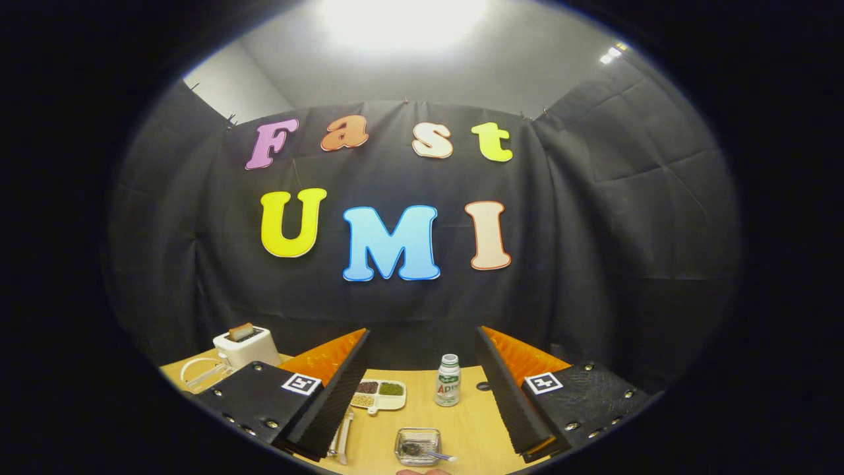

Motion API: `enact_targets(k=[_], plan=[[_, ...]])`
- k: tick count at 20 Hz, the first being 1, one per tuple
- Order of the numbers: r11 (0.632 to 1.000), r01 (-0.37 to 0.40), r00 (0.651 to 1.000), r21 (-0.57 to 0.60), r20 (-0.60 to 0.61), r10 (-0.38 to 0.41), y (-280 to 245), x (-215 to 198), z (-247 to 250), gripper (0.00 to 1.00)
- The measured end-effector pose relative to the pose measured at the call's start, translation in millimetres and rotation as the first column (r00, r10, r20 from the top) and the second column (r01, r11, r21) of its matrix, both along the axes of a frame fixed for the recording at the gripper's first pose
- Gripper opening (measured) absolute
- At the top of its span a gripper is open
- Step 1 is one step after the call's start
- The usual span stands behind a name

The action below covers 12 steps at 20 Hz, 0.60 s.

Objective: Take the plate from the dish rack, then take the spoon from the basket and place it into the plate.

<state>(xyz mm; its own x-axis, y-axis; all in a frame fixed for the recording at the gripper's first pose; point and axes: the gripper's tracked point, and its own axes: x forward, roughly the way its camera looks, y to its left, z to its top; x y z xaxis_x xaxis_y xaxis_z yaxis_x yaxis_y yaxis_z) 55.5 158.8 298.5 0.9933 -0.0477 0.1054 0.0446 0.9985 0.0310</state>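
Tongs spread wide, grasping nothing, raised above the worktop. Between the fingers, near their base, a wire basket holds the spoon. Beyond it stand a small bottle and a divided snack dish; a toaster sits apart.

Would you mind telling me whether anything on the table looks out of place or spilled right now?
Nothing stands out. The bottle stands upright beyond the open, empty fingers, the divided dish of beans sits flat, and the toaster holds its toast. The small basket with the spoon looks undisturbed.
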Motion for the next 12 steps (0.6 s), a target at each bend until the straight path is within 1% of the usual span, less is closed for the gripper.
enact_targets(k=[3,5,9,12], plan=[[0.999,-0.039,0.999,-0.028,0.003,0.039,34.1,5.9,11.1,0.97],[0.998,-0.038,0.999,-0.048,-0.021,0.037,47.9,8.8,6.2,0.97],[0.998,-0.065,0.996,-0.015,-0.063,0.064,75.2,16.6,-2.4,0.97],[0.997,-0.083,0.99,0.004,-0.118,0.083,92.2,30.8,-11.4,0.97]])
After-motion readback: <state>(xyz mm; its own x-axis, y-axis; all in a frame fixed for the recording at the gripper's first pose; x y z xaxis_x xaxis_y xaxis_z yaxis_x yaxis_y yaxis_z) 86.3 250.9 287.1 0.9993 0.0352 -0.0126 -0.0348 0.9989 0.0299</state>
